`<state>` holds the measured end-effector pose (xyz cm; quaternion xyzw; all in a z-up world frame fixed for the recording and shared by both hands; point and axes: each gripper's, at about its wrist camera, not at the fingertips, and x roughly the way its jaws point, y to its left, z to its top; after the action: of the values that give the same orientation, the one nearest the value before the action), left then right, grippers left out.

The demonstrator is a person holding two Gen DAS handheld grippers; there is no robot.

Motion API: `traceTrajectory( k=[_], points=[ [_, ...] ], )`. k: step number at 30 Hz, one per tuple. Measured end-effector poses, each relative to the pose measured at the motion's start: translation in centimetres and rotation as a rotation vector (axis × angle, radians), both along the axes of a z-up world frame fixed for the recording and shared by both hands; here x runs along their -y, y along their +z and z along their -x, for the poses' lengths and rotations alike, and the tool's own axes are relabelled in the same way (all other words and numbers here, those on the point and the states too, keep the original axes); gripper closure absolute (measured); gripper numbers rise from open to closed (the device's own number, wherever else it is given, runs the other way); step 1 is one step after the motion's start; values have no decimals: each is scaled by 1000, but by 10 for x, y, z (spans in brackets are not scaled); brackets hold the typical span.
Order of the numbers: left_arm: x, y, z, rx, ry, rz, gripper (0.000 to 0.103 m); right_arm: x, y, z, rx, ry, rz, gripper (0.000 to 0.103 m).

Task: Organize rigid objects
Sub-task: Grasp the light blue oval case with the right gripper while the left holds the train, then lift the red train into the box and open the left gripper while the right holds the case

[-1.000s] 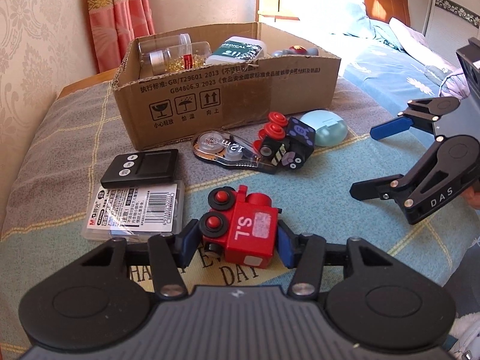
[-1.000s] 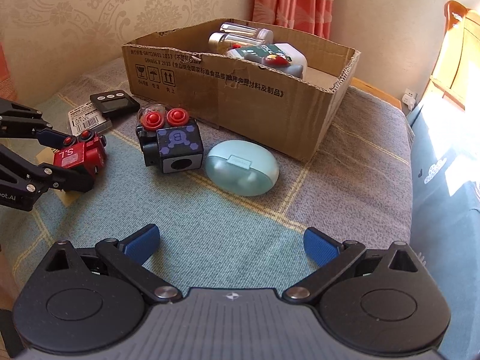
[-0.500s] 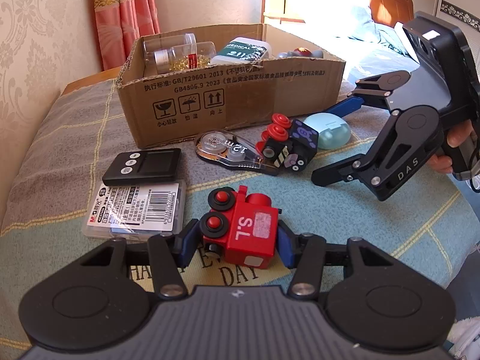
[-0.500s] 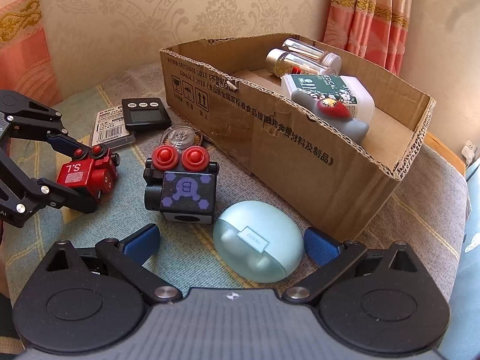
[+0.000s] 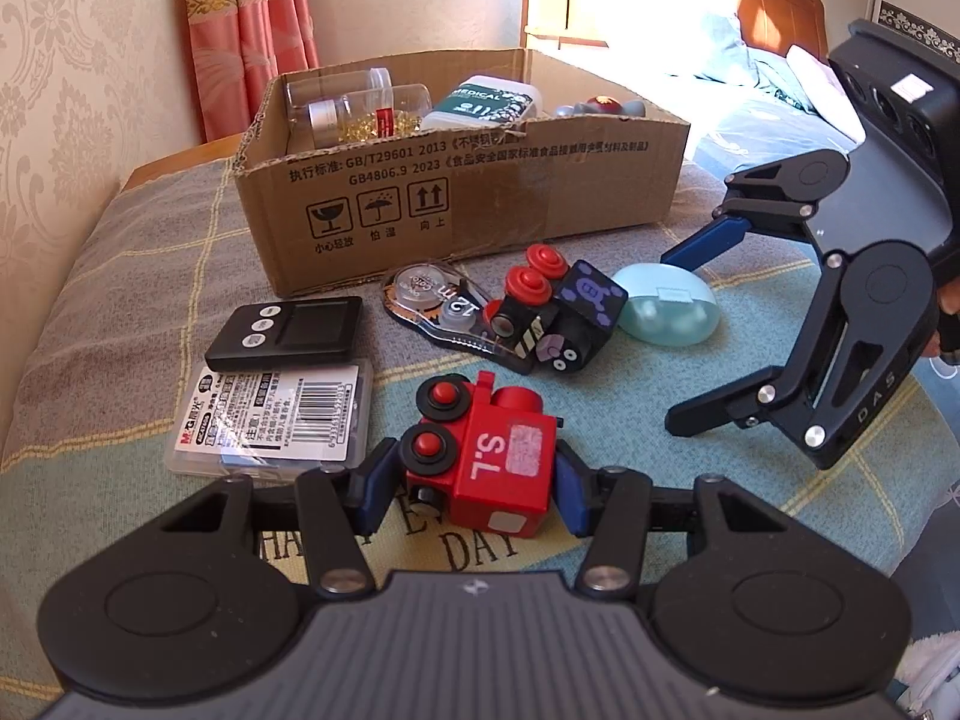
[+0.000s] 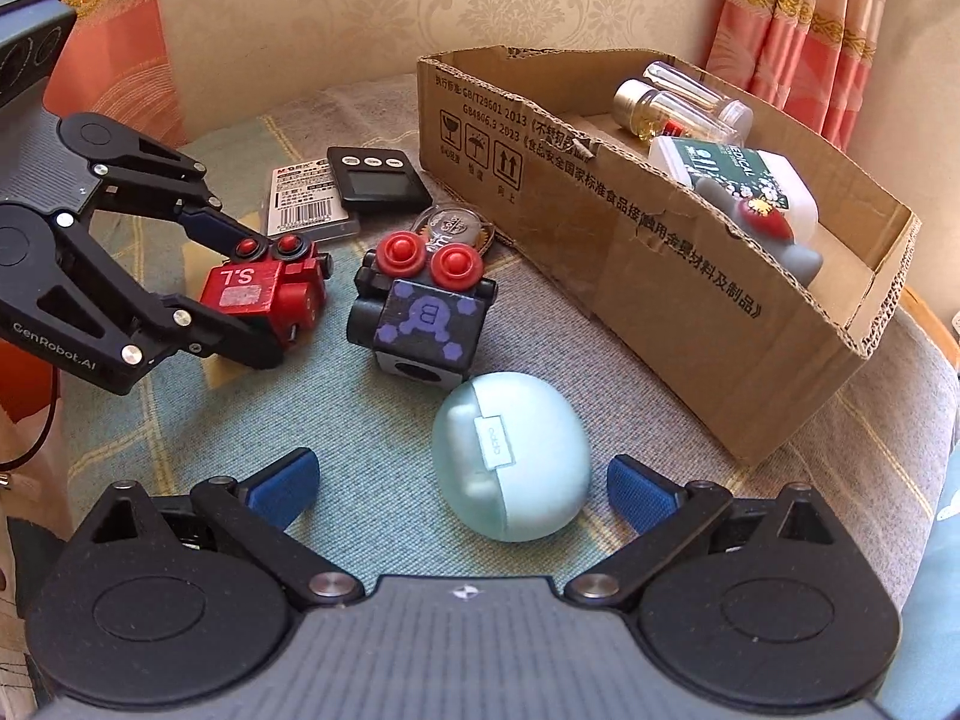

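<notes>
Your left gripper [image 5: 474,495] pinches the stiff red toy train [image 5: 487,456]; your right gripper's [image 6: 459,489] spread jaws flank the smooth, slippery earbud case [image 6: 510,456] — squeeze its broad sides.

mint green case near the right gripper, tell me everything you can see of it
The mint green case is a smooth, rounded pebble shape of glossy plastic, closed, with a seam round its middle and a small pale tab printed with tiny letters. It lies on the checked cloth, close to the cardboard box and just short of the black toy block. The right gripper straddles it, blue pads open on either side, not touching.
</notes>
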<state>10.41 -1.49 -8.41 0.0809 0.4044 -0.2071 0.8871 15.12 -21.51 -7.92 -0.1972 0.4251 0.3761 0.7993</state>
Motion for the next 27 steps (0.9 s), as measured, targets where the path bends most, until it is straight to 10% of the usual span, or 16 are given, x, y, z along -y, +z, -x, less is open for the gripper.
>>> traceTrajectory(
  k=[12,27],
  points=[
    [0,0,0,-2,1,1,51,1,10,-7,-8,-12,2,45],
    [0,-1,0,4,0,-5,43,-7,10,22,-16,-122,25,42]
  ],
)
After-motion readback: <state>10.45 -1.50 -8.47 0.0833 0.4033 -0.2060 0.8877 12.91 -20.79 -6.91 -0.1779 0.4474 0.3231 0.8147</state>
